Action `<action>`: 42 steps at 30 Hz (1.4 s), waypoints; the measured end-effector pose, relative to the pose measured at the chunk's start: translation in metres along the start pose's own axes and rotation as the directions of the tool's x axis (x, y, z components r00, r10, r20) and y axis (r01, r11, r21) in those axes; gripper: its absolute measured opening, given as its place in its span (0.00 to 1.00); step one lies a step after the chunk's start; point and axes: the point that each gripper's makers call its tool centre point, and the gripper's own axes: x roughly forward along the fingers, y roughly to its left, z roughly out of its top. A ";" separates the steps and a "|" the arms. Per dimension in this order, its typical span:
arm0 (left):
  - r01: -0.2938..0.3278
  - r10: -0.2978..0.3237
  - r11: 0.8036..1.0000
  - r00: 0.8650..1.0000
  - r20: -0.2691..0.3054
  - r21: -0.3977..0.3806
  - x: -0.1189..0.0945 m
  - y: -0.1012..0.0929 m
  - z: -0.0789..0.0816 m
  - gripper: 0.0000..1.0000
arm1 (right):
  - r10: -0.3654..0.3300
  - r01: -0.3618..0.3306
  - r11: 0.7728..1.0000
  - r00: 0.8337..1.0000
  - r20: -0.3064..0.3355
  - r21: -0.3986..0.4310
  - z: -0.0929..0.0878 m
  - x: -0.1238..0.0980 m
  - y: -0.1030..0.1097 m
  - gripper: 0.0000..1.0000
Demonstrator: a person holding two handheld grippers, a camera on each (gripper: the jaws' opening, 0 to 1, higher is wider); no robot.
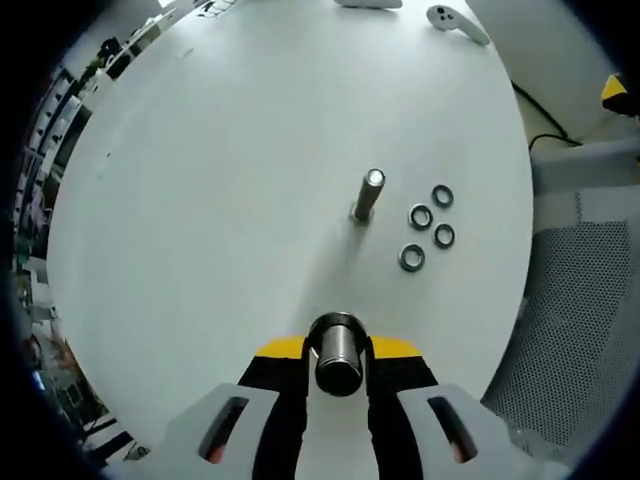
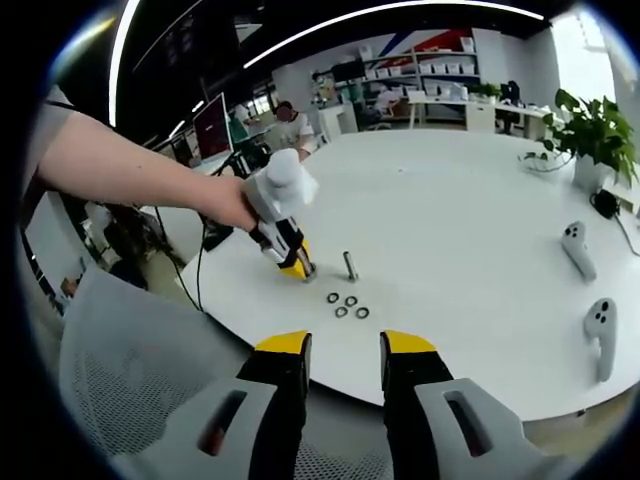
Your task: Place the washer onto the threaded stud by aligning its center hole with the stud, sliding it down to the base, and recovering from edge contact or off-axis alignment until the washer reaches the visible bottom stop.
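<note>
White table [image 1: 200,200] — left gripper [image 1: 338,362] grips a cylinder, base hidden; right gripper [image 2: 345,352] open.

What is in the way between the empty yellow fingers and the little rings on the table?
Nothing visible. In the right gripper view, the right gripper hangs open near the table edge, and only bare white tabletop lies between it and the four washers. The stud stands just beyond them; the left gripper is off to one side.

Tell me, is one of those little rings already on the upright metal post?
No. In the left gripper view all four washers lie flat on the table beside the bare stud.
</note>
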 end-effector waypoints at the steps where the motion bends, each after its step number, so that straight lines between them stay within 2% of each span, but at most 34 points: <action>1: 0.001 -0.001 1.000 1.000 0.004 -0.001 0.000 0.000 0.000 0.19 | -0.001 0.001 1.000 1.000 0.000 0.000 0.000 0.000 0.000 0.30; 5: 0.005 -0.005 1.000 1.000 0.007 0.006 0.000 -0.001 -0.001 0.20 | 0.000 0.000 1.000 1.000 0.000 0.001 0.000 0.000 0.000 0.30; 11: 0.011 -0.009 0.999 0.999 0.043 -0.035 -0.007 0.002 -0.008 0.24 | 0.002 -0.002 1.000 1.000 -0.003 0.003 0.000 0.000 0.000 0.30; 15: -0.009 0.012 0.999 0.999 0.049 -0.054 -0.011 0.009 -0.021 0.25 | 0.003 -0.003 1.000 1.000 -0.003 0.005 0.000 0.000 0.001 0.30; 17: -0.020 0.023 0.997 0.999 0.040 -0.072 -0.012 0.014 -0.032 0.25 | 0.003 -0.003 1.000 1.000 -0.004 0.004 0.000 0.000 0.001 0.30; 23: -0.050 0.056 0.988 0.998 0.041 -0.146 -0.015 0.029 -0.058 0.26 | 0.004 -0.004 1.000 1.000 -0.011 0.001 -0.001 0.001 0.001 0.30; 28: -0.083 0.093 0.981 0.995 0.048 -0.177 -0.016 0.040 -0.064 0.27 | 0.004 -0.004 1.000 1.000 -0.013 -0.001 -0.002 0.001 0.001 0.30; 31: -0.066 0.076 0.977 0.996 0.042 -0.205 -0.011 0.040 -0.067 0.28 | 0.005 -0.005 1.000 1.000 -0.014 -0.005 -0.002 0.001 0.001 0.30; 42: -0.068 0.075 0.976 0.997 0.026 -0.205 -0.005 0.040 -0.067 0.28 | 0.003 -0.003 1.000 1.000 -0.015 -0.002 -0.002 0.001 0.000 0.29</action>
